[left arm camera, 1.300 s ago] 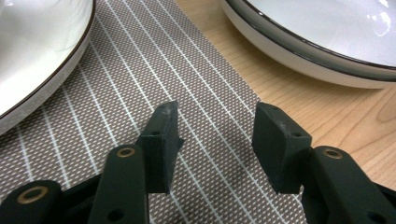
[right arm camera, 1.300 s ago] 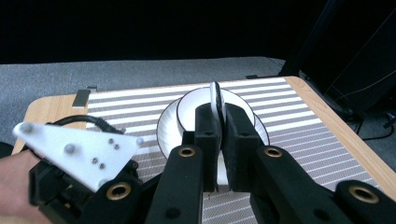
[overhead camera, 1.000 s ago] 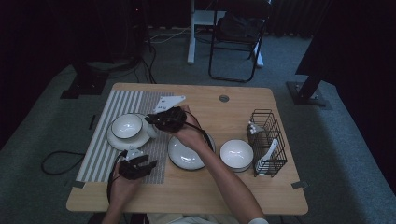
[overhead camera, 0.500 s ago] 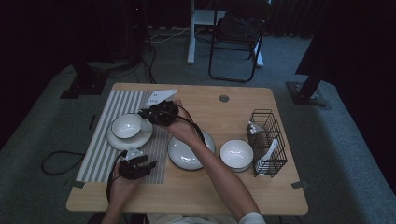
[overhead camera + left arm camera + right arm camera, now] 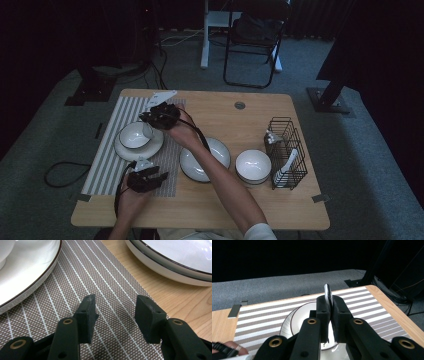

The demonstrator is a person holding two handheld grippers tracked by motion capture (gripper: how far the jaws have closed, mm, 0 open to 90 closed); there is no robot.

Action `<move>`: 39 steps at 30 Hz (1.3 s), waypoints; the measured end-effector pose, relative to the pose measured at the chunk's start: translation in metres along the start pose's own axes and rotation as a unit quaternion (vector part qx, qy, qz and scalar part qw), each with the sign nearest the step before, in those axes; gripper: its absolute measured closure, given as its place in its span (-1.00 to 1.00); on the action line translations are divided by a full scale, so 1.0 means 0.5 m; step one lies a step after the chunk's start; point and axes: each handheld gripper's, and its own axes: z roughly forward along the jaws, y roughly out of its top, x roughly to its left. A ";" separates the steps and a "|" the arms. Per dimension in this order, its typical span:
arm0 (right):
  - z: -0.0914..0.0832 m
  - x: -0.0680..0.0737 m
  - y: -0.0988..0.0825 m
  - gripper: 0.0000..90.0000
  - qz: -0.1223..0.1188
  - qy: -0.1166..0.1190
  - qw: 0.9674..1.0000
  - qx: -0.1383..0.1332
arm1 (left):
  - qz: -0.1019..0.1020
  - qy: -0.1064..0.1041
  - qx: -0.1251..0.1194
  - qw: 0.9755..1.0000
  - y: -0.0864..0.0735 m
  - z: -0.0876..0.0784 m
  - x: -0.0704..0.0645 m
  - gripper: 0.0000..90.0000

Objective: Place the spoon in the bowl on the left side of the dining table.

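spoon [image 5: 327, 293] clamped by its handle in the right gripper [image 5: 159, 116], long axis running down from the jaws, bowl end hanging toward the small bowl [image 5: 134, 135]. sat directly above that bowl's far rim, so only a short drop left, by the look of it. bowl stacked on a plate [image 5: 131, 149] on the striped mat [image 5: 107, 165]. seen along the right gripper [image 5: 328, 305], white handle sticking up between pads pressed tight on it, bowl and plate spread below.

left gripper [image 5: 145, 179] parked nearer the table's [image 5: 250, 210] front edge, on the mat's corner, jaws wide and gripping nothing; through its own camera [image 5: 116, 307] just mat weave between the pads, plate rim at upper left, a second plate [image 5: 175, 267] at upper right. well apart from the spoon, so right hand plainly the nearer one.

further right: second plate [image 5: 220, 150], another bowl [image 5: 253, 166], wire rack [image 5: 286, 150] with more cutlery.

against the earlier frames: right gripper shifted leftward from over the mat's inner edge to above the bowl, grip unchanged; left gripper unmoved.
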 end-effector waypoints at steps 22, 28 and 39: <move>0.064 0.010 -0.012 0.89 -0.012 -0.008 1.000 0.026 | 0.001 0.000 0.000 1.000 0.000 0.000 0.001 0.16; 0.067 0.014 -0.029 0.88 -0.020 -0.017 0.999 0.038 | 0.001 0.001 -0.001 1.000 -0.001 0.000 0.001 0.16; 0.073 0.015 -0.063 0.88 -0.020 -0.018 0.998 0.054 | 0.000 -0.001 -0.001 1.000 -0.001 0.000 0.001 0.16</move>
